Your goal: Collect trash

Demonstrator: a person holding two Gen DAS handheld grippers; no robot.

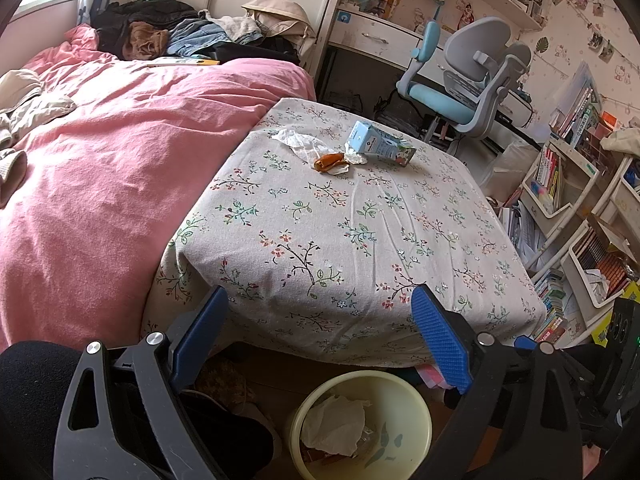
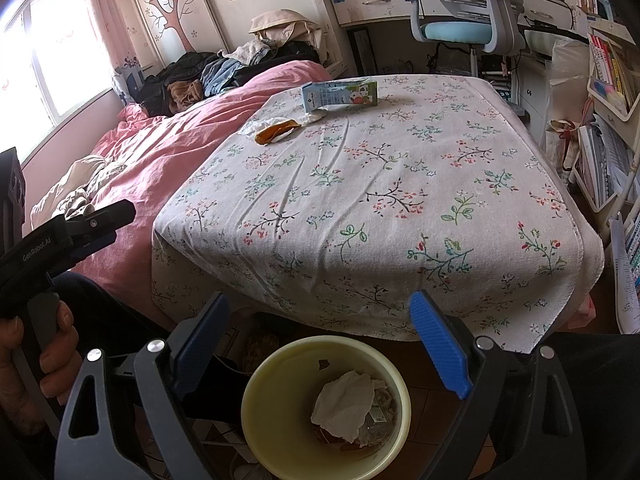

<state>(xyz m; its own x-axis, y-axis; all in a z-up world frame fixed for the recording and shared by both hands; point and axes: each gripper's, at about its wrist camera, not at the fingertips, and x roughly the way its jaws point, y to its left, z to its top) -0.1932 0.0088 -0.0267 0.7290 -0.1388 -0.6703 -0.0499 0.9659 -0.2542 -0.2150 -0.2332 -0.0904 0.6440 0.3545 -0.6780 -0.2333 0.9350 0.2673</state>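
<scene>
Trash: one carton (image 1: pixel 380 143), one peel (image 1: pixel 329 162) — table (image 1: pixel 360 248).

Daylight came through a bright window (image 2: pixel 52 60) beside the pink-covered bed (image 1: pixel 100 152). A grey-and-blue swivel chair (image 1: pixel 464 80) stood near the white desk (image 1: pixel 376 36) and crowded white bookshelves (image 1: pixel 560 184).

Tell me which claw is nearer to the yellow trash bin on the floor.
Right, it seems. The right claw hangs open straight above the yellow trash bin; the left claw, also open, sits off to the bin's left.
</scene>
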